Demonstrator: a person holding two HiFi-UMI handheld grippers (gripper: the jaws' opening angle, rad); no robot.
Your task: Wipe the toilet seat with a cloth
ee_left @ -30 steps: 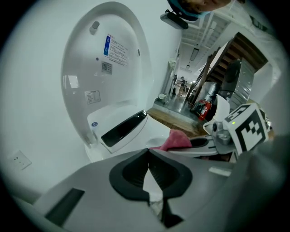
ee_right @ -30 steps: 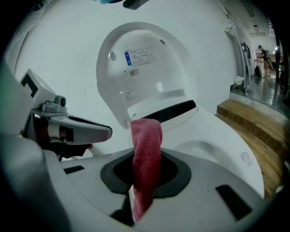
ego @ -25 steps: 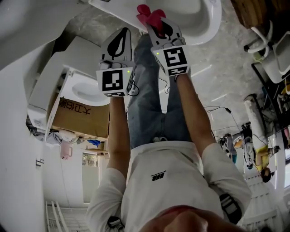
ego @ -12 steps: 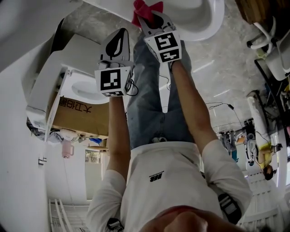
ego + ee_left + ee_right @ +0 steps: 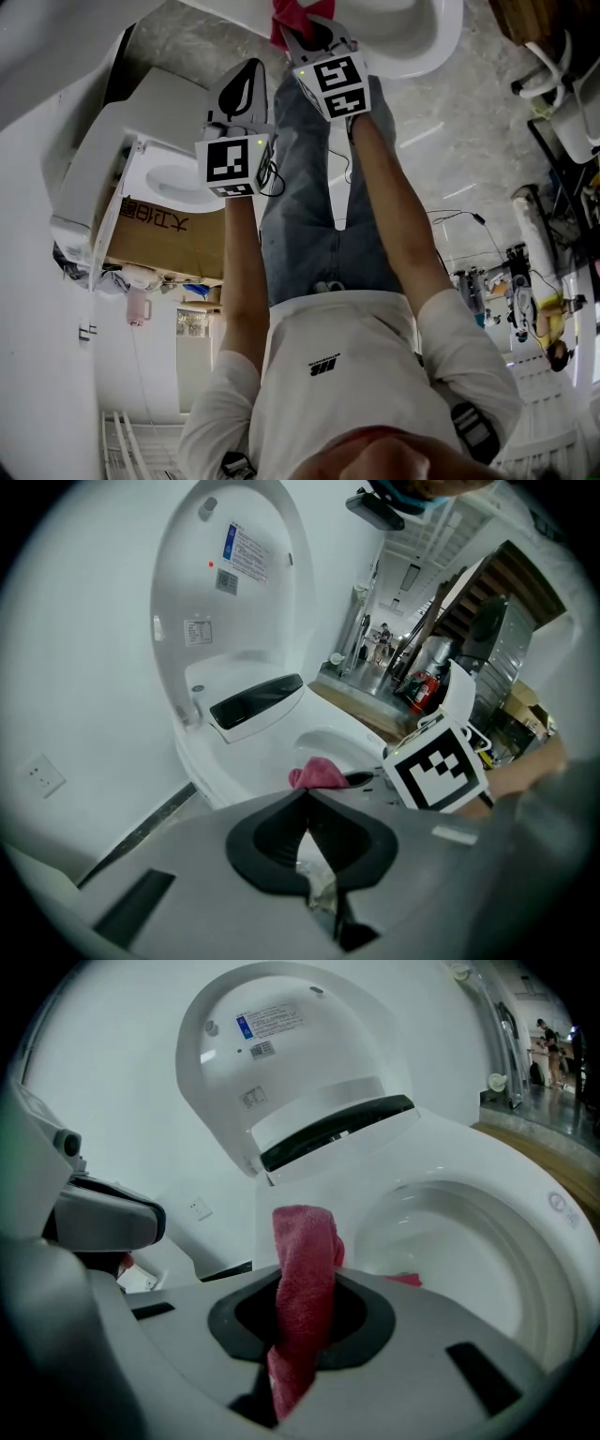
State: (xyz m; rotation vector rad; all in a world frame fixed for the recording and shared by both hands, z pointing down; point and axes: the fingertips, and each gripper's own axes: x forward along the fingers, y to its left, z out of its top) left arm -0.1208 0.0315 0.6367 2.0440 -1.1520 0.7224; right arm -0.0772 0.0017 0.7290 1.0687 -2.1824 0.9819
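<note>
Lid (image 5: 281, 1054) stands upright behind the toilet (image 5: 525, 1194). My right gripper (image 5: 302, 1302) is clamped on a fuzzy red cloth (image 5: 302, 1241) at the toilet's near rim. My left gripper (image 5: 307, 799) is closed and empty alongside.

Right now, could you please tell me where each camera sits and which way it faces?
Head view: on the person's head, looking steeply down past chest and forearms at the left gripper and right gripper.
Left gripper view: rides it, over its closed jaws towards the toilet; the right gripper's marker cube shows.
Right gripper view: over jaws clamping the red cloth, into the bowl.
Shared: all three show red cloth and toilet.
</note>
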